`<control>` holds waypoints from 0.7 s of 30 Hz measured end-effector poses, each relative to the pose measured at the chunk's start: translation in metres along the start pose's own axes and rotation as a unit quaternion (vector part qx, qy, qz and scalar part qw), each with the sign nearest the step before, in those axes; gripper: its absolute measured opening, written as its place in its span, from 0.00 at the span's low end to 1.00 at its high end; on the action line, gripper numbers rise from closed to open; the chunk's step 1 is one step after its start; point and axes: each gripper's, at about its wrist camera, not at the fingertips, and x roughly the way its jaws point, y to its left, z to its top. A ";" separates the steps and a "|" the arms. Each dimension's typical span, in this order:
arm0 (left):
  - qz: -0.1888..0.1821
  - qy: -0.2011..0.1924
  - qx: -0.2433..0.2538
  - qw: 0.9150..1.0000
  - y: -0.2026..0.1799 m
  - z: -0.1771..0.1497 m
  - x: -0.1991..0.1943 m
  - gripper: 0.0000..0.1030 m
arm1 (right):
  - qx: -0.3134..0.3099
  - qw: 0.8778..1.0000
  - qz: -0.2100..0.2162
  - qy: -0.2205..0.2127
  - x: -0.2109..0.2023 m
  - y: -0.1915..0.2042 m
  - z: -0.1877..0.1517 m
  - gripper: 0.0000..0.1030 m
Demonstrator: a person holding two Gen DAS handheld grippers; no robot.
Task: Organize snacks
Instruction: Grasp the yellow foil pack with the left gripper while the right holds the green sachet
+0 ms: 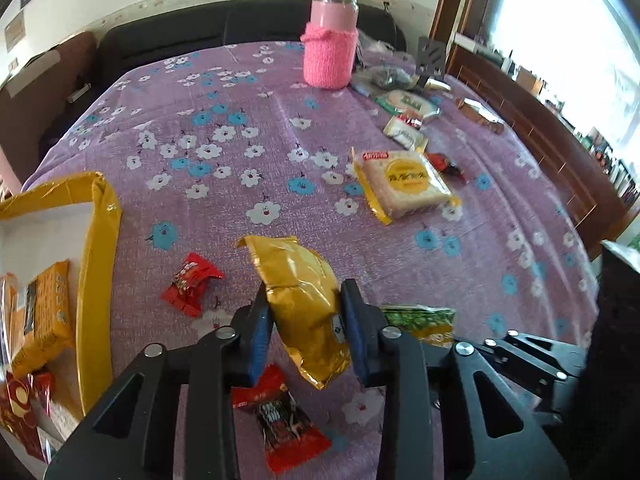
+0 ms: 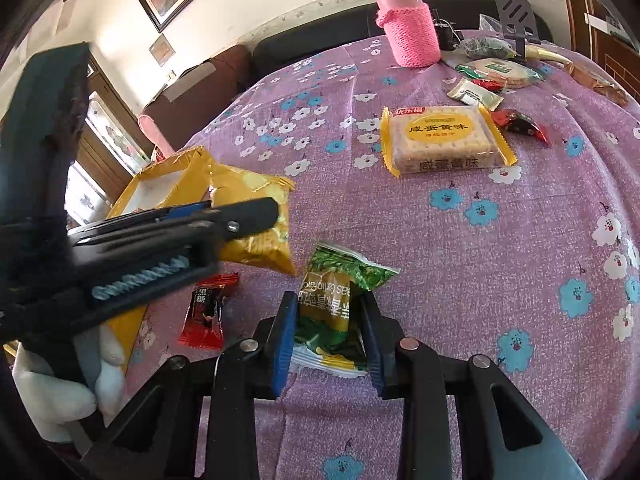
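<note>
Snacks are lying scattered all over a purple flowered tablecloth (image 1: 248, 128), and two of them are getting grabbed right now. The left gripper (image 1: 306, 332) is pinching a gold foil packet (image 1: 304, 300) between its blue pads; in the right wrist view that packet (image 2: 256, 216) looks lifted clear of the cloth, just beside the yellow box (image 2: 160, 184). The right gripper (image 2: 330, 322) is squeezing a green pea packet (image 2: 332, 304) with both pads pressing its sides. Whether that one is lifted or resting on the table, I can't really tell.

The yellow box (image 1: 100, 264) is sitting at the left edge of the table with its white inside showing, and an orange-yellow biscuit pack (image 1: 40, 312) plus a red-and-gold wrapper (image 1: 20, 404) are already lying in it.

Loose stuff on the cloth: a red candy (image 1: 190, 284) is sitting between the box and the gold packet, and another red wrapper with a dark label (image 1: 280, 424) is lying right under the left gripper. Farther out, a clear cracker pack with yellow ends (image 2: 444, 138) is lying flat, with a dark red candy (image 2: 520, 124) just beside it. Near the far edge a pink bottle in a knitted pink sleeve (image 2: 408, 28) is standing upright, next to a small pile of other packets (image 2: 496, 72).
</note>
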 end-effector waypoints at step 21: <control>0.002 0.037 0.007 0.999 -0.004 -0.028 0.012 0.32 | 0.023 1.000 0.017 -0.001 0.000 -0.007 0.001 0.31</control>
